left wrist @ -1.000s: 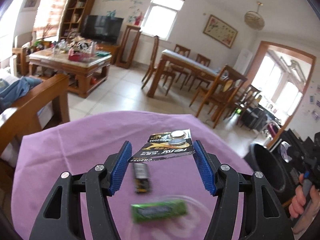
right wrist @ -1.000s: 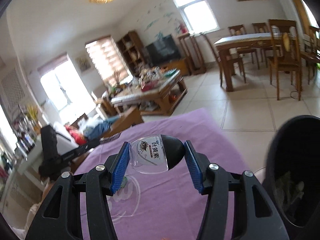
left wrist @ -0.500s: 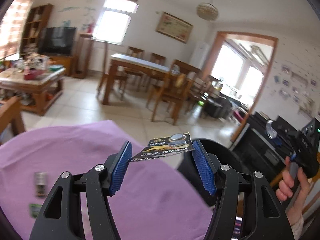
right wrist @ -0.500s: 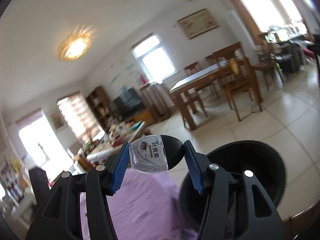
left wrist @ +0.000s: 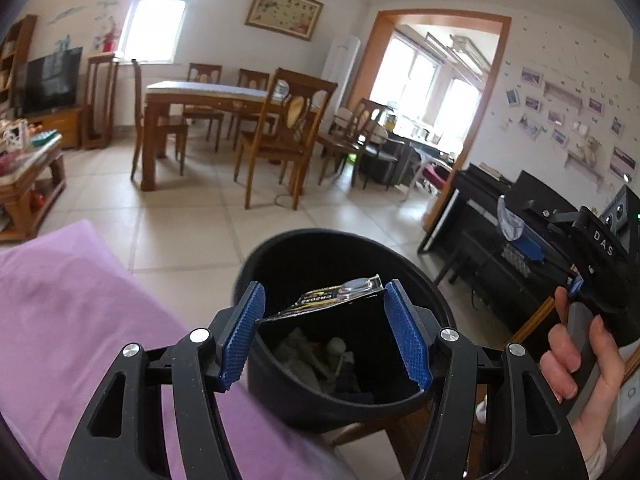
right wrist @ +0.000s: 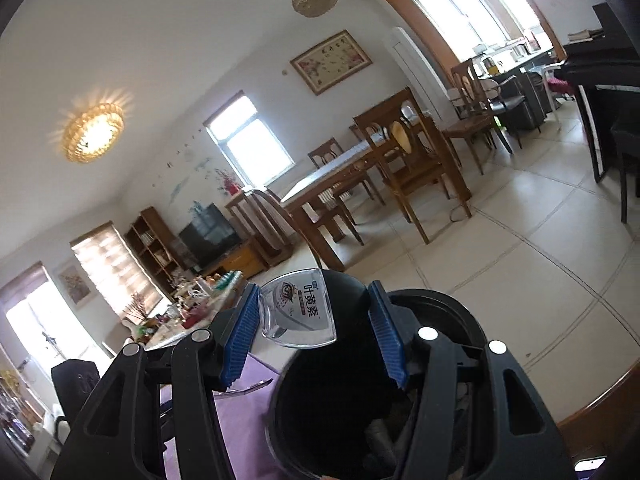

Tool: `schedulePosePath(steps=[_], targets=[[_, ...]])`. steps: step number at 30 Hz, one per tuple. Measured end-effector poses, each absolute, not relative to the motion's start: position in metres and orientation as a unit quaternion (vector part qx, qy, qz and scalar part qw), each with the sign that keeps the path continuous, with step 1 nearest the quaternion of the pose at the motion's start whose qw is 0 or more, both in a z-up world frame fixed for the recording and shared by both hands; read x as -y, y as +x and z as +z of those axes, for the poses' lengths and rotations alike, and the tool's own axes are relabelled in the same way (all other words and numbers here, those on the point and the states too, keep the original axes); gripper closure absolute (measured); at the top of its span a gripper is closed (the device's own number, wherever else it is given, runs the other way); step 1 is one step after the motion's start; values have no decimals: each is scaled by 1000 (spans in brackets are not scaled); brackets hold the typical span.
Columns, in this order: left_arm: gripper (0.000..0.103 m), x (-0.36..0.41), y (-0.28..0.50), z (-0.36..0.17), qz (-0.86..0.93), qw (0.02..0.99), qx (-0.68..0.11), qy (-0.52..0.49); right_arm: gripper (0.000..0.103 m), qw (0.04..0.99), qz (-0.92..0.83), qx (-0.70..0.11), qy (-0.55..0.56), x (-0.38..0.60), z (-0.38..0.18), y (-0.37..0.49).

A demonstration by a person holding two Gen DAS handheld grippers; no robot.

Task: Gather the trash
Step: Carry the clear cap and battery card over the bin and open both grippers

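Observation:
My left gripper is shut on a black and gold coin-battery card and holds it over the open mouth of a black trash bin, which holds several scraps. My right gripper is shut on a clear plastic blister package with a black cap and holds it above the near rim of the same bin. The right gripper also shows in the left wrist view, held by a hand to the right of the bin.
A purple-covered table lies left of the bin. A black piano stands to the right. A wooden dining table with chairs stands across the tiled floor.
Both grippers have swung right, away from the purple table and its remaining litter, and now hold their items over the bin. The bin has grown larger in both views.

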State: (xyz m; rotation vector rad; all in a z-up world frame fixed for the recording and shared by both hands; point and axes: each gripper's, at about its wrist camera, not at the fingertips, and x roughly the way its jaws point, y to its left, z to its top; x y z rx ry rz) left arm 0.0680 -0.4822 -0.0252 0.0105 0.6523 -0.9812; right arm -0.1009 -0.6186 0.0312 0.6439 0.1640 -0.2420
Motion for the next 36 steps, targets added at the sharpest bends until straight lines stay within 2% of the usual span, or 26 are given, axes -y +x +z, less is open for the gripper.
schedulePosePath(steps=[9,25,28,31,33,36], targets=[[41,528,64,-54,-469,822,-321,28,49,926,-117,-109,342,637,7,-96],[41,533,56,-63,-468,819,-328,42,49,919,-112,-132,353,639,-6,-96],[40,535,57,-62,-462,821,-331,58,46,918,-111,-135,356,641,-9,-95],[38,539,53,-61,-458,823,-330,72,24,916,-109,-137,361,641,-10,-93],[26,537,51,-60,-456,823,-329,77,23,916,-109,-135,362,641,-9,-94],[16,531,46,-54,-450,829,-320,87,18,918,-112,-135,357,637,-9,-95]])
